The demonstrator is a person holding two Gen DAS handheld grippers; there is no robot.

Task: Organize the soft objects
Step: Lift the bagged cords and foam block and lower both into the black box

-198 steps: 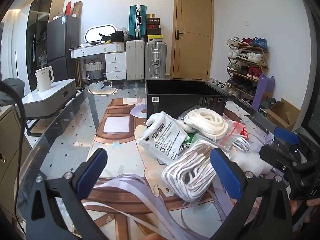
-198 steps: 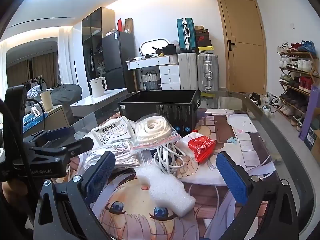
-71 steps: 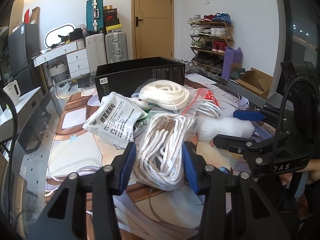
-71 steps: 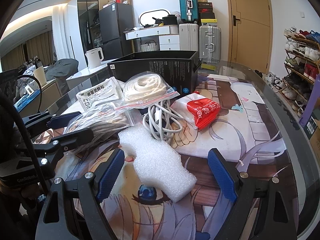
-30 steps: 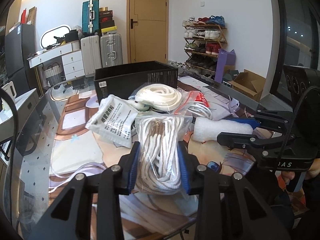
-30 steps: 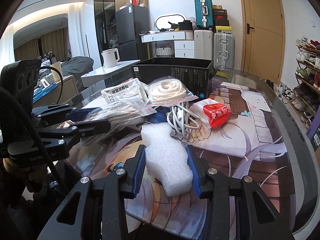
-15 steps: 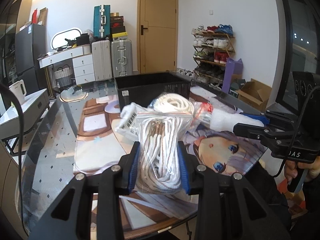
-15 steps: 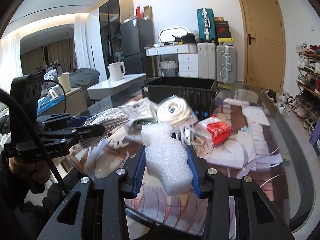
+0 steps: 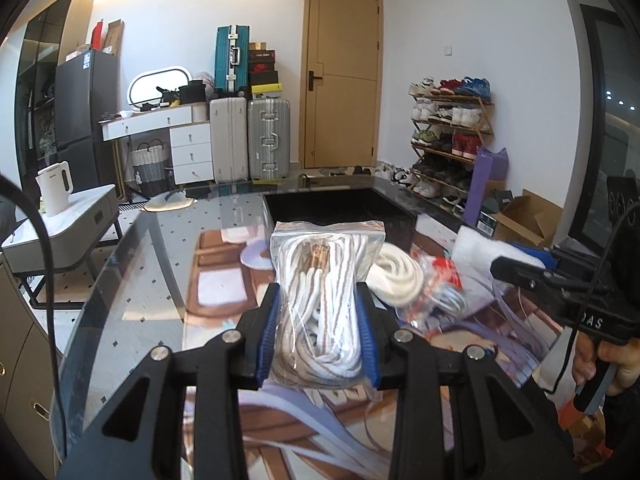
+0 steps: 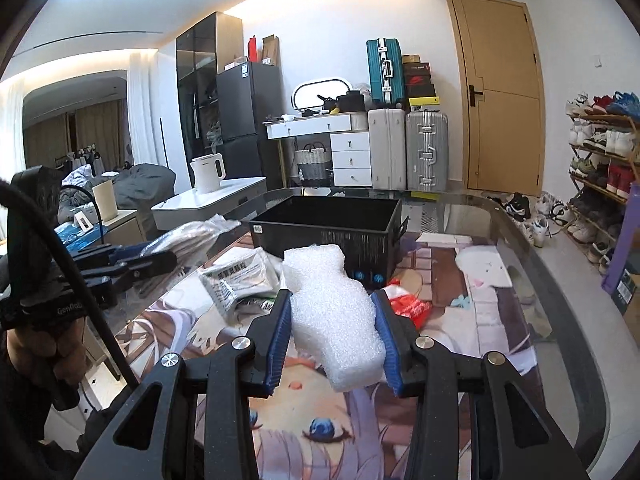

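Observation:
My left gripper (image 9: pixel 318 334) is shut on a clear bag of white and brown rope (image 9: pixel 320 300), held above the table. My right gripper (image 10: pixel 332 336) is shut on a white foam piece (image 10: pixel 334 312), also lifted; the foam shows in the left wrist view (image 9: pixel 486 250) too. The black bin (image 10: pixel 326 226) stands open ahead, and its rim shows behind the bag in the left wrist view (image 9: pixel 340 208). A white rope coil (image 9: pixel 400 276), a red packet (image 10: pixel 408 304), and a white printed pouch (image 10: pixel 234 278) lie on the table.
The glass table (image 10: pixel 560 300) has a printed anime mat (image 10: pixel 440 420). A white side table with a kettle (image 10: pixel 208 176) stands to the left. Suitcases (image 10: pixel 404 152), a door and a shoe rack (image 9: pixel 448 140) are beyond the table.
Both grippers closed on their items, the rope bag and the foam, and lifted them up off the table. The view has risen toward the black bin.

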